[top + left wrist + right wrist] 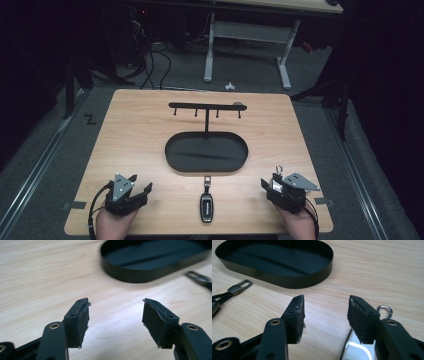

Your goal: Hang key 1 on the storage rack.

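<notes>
Left gripper (134,188) is sitting at the lower left of the high view, jaws spread wide with bare wood between the pads (82,322) in the left gripper view, gripping nothing. Right gripper (276,186) is sitting at the lower right of the high view, jaws standing apart and nothing clamped between the pads (298,315). Car key fob (206,205) is lying flat on the wooden table (130,130) at bottom centre of the high view, between the two grippers and clear of both, its metal clip (241,286) pointing toward the black oval tray (175,160), just short of the rim. A small silver ring or carabiner (385,310), hard to make out, is showing just beside the right gripper. Behind the tray, a black hook rack (206,106) is standing on a post.
</notes>
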{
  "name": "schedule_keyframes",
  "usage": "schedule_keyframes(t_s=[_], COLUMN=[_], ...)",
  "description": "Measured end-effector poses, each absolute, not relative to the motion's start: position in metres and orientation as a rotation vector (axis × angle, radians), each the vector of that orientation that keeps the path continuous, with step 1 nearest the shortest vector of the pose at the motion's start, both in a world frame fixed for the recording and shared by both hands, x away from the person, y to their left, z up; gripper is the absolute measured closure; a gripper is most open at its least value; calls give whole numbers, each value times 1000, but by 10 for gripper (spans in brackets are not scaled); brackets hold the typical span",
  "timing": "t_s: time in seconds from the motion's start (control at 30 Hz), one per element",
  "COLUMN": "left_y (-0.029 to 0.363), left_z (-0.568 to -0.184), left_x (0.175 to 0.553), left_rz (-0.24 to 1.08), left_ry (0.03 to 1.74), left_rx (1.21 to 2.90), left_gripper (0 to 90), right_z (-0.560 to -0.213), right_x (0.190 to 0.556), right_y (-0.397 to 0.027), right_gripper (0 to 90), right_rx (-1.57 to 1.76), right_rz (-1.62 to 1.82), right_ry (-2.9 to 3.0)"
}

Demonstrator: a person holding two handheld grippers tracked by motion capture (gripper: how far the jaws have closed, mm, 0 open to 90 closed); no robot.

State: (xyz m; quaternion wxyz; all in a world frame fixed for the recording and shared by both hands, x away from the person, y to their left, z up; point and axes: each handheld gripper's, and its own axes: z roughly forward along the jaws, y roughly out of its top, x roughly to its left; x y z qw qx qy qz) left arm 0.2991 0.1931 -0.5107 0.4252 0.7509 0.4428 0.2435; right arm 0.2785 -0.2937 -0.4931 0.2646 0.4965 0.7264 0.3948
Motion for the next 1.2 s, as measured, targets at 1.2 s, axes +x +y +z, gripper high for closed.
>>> schedule_keyframes(t_s=[1.2], left_y=[183], left_z=[-517], left_x=[293], left_rz=[611], left_ry=[1015], left_rx=[1920], left_gripper=[388], right_z=[-510], right_x=[275], right_y=[-217], right_gripper=[510], right_rx=[1084], right_rz=[1124], right_ry=[2312])
